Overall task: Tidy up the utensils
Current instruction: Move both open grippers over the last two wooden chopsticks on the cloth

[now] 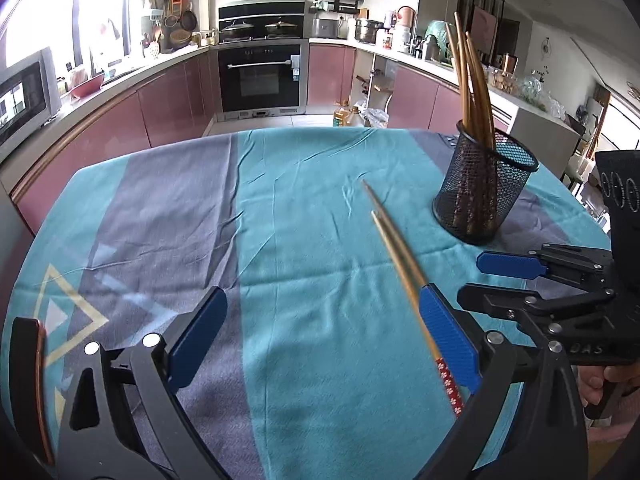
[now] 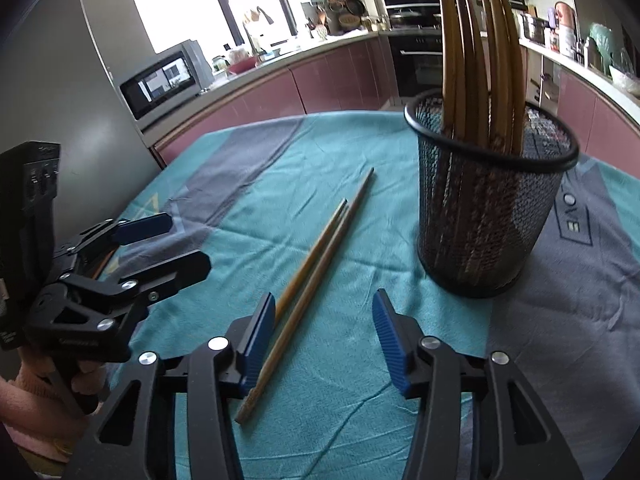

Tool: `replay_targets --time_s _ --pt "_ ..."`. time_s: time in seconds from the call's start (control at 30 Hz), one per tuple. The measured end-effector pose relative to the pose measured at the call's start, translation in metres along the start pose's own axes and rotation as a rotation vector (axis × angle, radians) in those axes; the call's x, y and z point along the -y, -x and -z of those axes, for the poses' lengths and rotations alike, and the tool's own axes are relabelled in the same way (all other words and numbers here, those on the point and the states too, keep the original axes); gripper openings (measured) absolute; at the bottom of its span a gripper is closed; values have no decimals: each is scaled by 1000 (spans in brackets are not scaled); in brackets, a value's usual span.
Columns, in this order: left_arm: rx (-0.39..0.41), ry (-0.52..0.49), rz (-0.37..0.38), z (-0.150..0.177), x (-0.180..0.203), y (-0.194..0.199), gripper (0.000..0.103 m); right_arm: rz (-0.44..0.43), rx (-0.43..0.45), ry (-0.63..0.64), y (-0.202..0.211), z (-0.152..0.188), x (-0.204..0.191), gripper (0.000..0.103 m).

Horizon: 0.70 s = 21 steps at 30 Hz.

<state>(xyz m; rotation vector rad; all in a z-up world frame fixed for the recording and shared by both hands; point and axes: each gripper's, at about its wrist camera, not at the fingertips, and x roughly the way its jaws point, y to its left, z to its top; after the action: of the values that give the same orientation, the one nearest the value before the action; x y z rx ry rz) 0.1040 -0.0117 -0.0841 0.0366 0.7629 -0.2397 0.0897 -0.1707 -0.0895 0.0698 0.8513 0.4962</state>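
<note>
From my left wrist view, the left gripper (image 1: 326, 332) is spread wide, nothing pinched; the pair of chopsticks (image 1: 394, 248) lies on the tablecloth (image 1: 288, 208) beside its right pad, red patterned ends showing. The mesh holder (image 1: 486, 184) stands near the table's far right edge.

From my right wrist view, the right gripper (image 2: 324, 340) is partly spread, empty, chopsticks against its left pad; only here I see a hand (image 2: 60, 384) gripping the left tool.

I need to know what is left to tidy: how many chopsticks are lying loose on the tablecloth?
2. The loose chopsticks lie side by side on the teal cloth, left of the mesh holder. The rest stand in the holder already.
</note>
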Motion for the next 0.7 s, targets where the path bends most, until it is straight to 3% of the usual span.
replay_targets --time_s 0.5,0.7 --pt "-19 -12 6 5 5 -1 90 51 -53 15 -30 -12 -6 24" --pt "-31 -18 28 6 6 -3 88 65 -62 7 -32 -13 -5 24"
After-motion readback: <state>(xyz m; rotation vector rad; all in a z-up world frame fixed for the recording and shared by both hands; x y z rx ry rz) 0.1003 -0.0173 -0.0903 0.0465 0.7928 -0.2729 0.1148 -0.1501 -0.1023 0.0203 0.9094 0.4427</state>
